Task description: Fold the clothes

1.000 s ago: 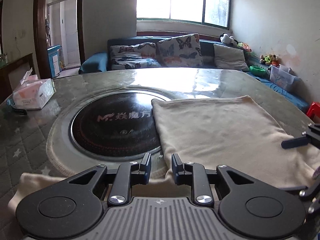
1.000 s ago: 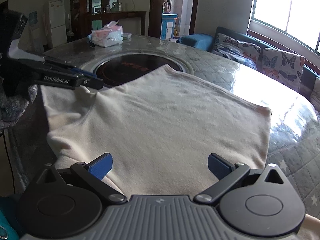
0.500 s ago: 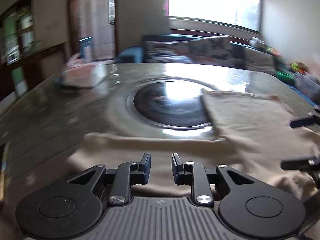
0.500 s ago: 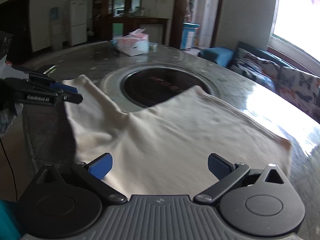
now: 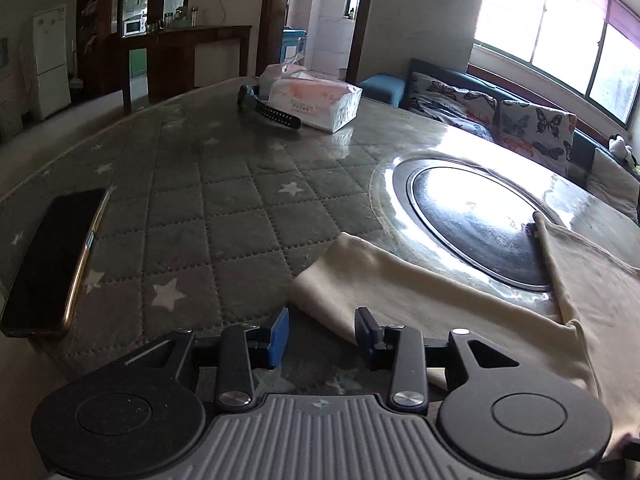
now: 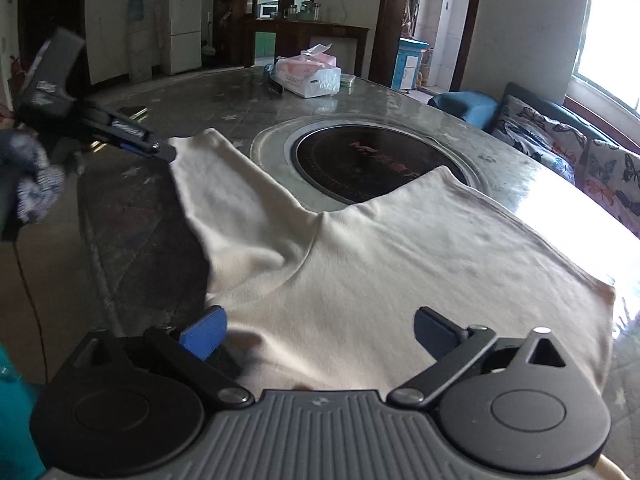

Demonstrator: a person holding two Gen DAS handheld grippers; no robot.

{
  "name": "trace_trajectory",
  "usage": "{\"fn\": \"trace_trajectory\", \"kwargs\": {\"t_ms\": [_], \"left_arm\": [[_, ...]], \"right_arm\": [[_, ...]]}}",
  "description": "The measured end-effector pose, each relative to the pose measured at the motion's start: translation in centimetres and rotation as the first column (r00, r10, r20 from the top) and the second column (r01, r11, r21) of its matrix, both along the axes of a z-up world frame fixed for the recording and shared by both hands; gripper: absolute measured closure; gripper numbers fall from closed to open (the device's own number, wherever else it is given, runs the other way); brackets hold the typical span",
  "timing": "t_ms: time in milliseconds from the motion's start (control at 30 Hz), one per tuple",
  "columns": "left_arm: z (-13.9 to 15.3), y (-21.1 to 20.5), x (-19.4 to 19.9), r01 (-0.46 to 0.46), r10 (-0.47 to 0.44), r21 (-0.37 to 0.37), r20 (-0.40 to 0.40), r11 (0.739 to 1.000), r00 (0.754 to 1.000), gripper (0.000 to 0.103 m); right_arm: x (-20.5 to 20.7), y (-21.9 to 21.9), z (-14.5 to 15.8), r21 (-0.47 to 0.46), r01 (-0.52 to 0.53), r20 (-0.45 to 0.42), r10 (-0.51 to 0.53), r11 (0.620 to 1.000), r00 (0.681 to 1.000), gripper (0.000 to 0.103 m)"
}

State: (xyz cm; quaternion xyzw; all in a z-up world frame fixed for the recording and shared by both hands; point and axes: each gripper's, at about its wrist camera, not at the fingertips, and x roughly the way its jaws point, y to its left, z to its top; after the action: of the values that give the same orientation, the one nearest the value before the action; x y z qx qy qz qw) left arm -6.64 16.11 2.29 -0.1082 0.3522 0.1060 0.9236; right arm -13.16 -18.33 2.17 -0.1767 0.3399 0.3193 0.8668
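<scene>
Two grippers are working over one cream garment point(image 6: 384, 264), which is lying flat on the round quilted table point(image 5: 224, 216). The garment's body is spreading from the centre of the right wrist view out toward three o'clock, while its sleeve point(image 6: 228, 192) is stretching away toward ten o'clock. The far edge of the body is overlapping the rim of the dark round cooktop point(image 6: 372, 160) set into the tabletop at twelve o'clock. The right gripper point(image 6: 320, 330) is hovering just above the near edge of the cloth with its blue-padded jaws standing wide apart, gripping nothing. The left gripper point(image 5: 322, 330) is sitting at the sleeve's end: in its own view the sleeve cuff point(image 5: 320, 292) is lying just ahead of the gap between the jaws, which are parted with nothing between them (the right jaw is just beside the cloth's edge, though whether it is touching I cannot tell). In the right wrist view the same gripper point(image 6: 160, 152) is showing at ten o'clock, its tip right at the sleeve's end, held by a hand in a mottled glove point(image 6: 32, 176). A dark phone point(image 5: 52, 260) is lying on the quilted cover at nine o'clock of the left wrist view, well apart from the sleeve. A pack of tissues point(image 5: 312, 96) is standing at twelve o'clock, with a black strap point(image 5: 272, 112) touching its near side.
</scene>
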Motion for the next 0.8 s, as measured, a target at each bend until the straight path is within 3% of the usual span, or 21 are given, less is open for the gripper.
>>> {"fn": "trace_trajectory", "kwargs": {"t_ms": [133,233,267,400,467,700,800], "left_arm": [[-0.2,-0.3,0.4,-0.003,0.003,0.003,0.001,1.000,1.000,0.068],[-0.3,-0.2,0.9,-0.011,0.011,0.013,0.005,1.000,1.000,0.086],[-0.4,-0.1,1.1,-0.014,0.014,0.017,0.007,1.000,1.000,0.092],[-0.3,0.0,1.8,-0.020,0.019,0.062,0.025,0.998,1.000,0.098],[0.0,0.0,2.3,-0.017,0.014,0.086,0.041,0.996,0.999,0.099],[0.0,0.1,3.9,-0.019,0.013,0.115,0.051,0.993,0.999,0.099],[-0.3,0.3,4.2,-0.013,0.009,0.102,0.034,0.995,0.999,0.099]], "right_arm": [[-1.5,0.1,0.2,-0.038,-0.044,-0.024,0.043,0.998,0.999,0.029],[-2.8,0.5,-0.1,-0.056,-0.093,-0.041,0.090,0.994,0.995,0.054],[-3.2,0.6,-0.1,-0.062,-0.108,-0.047,0.105,0.992,0.993,0.057],[-4.1,0.9,-0.3,-0.089,-0.127,-0.028,0.125,0.988,0.992,0.078],[-4.3,0.7,0.0,-0.092,-0.136,-0.028,0.134,0.986,0.991,0.095],[-5.1,0.5,0.0,-0.105,-0.192,-0.072,0.185,0.976,0.980,0.096],[-5.2,0.5,0.4,-0.103,-0.215,-0.080,0.208,0.971,0.975,0.086]]}}
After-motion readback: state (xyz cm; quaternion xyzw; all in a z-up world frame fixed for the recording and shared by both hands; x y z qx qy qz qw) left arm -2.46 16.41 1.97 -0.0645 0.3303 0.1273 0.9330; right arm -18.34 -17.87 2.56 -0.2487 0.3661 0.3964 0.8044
